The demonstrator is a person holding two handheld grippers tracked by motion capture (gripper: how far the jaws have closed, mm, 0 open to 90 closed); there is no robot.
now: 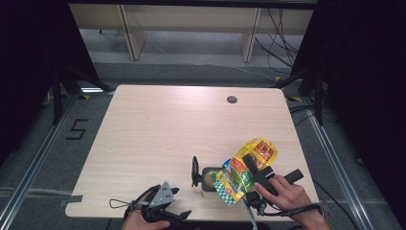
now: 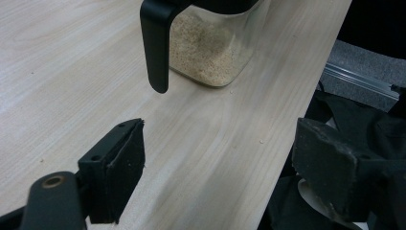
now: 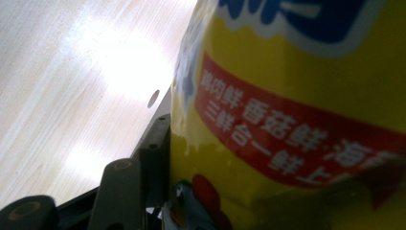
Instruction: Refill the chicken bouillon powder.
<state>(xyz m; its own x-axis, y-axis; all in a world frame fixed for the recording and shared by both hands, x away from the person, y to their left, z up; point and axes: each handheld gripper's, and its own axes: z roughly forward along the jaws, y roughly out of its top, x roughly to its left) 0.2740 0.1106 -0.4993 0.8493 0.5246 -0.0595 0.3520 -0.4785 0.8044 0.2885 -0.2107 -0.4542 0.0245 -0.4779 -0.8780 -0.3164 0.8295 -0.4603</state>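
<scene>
A yellow snack pouch (image 1: 238,178) with red and green print hangs tilted near the table's front right, its lower end over a small clear container (image 1: 208,178). My right gripper (image 1: 252,165) is shut on the pouch, whose yellow face (image 3: 297,96) sits against one black finger (image 3: 154,143) in the right gripper view. The container (image 2: 210,52) holds beige granules and has a black handle (image 2: 155,43). My left gripper (image 1: 181,202) rests at the table's front edge, left of the container, open with nothing between its fingers (image 2: 117,175).
The wooden table (image 1: 158,124) has a round cable hole (image 1: 232,99) at the back right. Its front edge (image 2: 287,129) runs just under my left gripper, with dark cloth below. Floor rails and black curtains flank the table.
</scene>
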